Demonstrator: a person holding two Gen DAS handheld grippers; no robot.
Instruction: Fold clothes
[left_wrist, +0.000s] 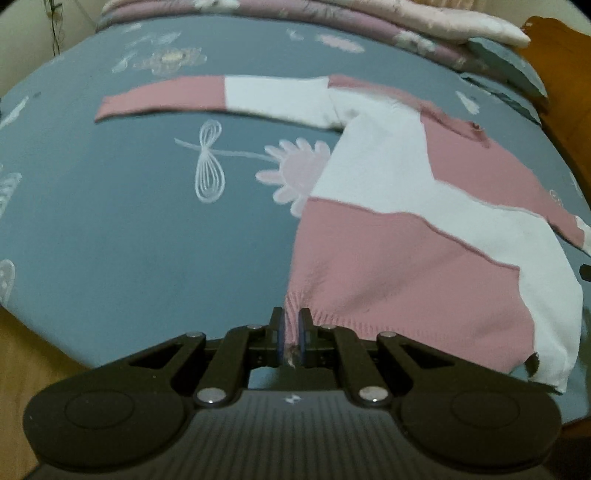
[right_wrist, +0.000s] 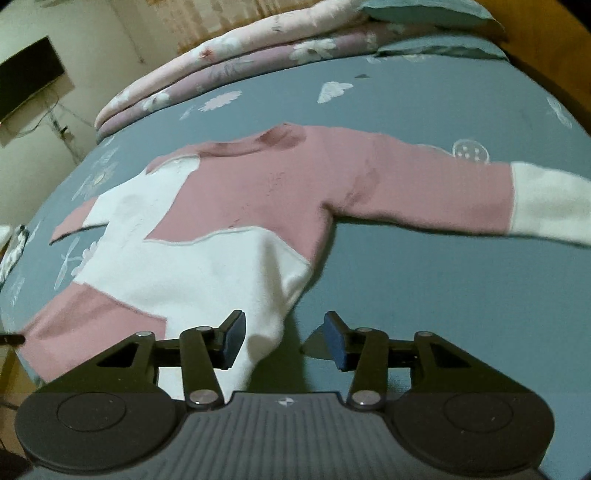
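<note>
A pink and white sweater (left_wrist: 424, 206) lies spread flat on a grey-blue bedsheet (left_wrist: 129, 229) printed with pale flowers, both sleeves stretched out to the sides; the left gripper (left_wrist: 291, 332) has its jaws pressed together, pinching the ribbed pink hem at the near left corner of the garment; the right gripper (right_wrist: 282, 341) stands with its jaws spread, the white near right corner of the sweater lying between them, the pads not pressing on it; folded quilts (right_wrist: 229, 70) in pink and mauve are stacked along the far edge of the bed, with a pillow (right_wrist: 424, 14) beside them.
</note>
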